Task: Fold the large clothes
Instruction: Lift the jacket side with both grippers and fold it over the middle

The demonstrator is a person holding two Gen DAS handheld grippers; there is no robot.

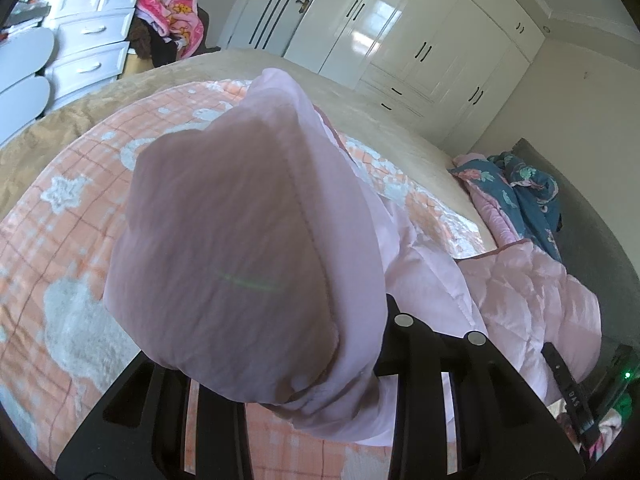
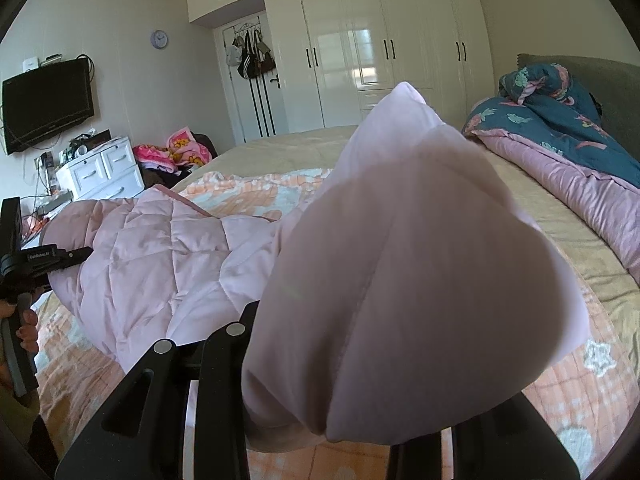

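Observation:
A pale pink quilted jacket (image 2: 160, 248) lies across the orange checked blanket (image 1: 60, 220) on the bed. My left gripper (image 1: 320, 360) is shut on a bunched part of the jacket (image 1: 240, 240), which bulges up over its fingers and hides the tips. My right gripper (image 2: 320, 380) is shut on another bunched part of the jacket (image 2: 420, 280), also lifted above the blanket. The quilted body of the jacket (image 1: 532, 292) hangs between the two. The left gripper also shows at the left edge of the right wrist view (image 2: 48, 260).
A blue floral duvet with pink lining (image 2: 560, 140) is heaped at the head of the bed. White wardrobes (image 2: 380, 40) stand behind the bed. A white drawer unit (image 2: 104, 172) and a pile of pink clothes (image 2: 180, 148) are to the left. A TV (image 2: 48, 100) hangs on the wall.

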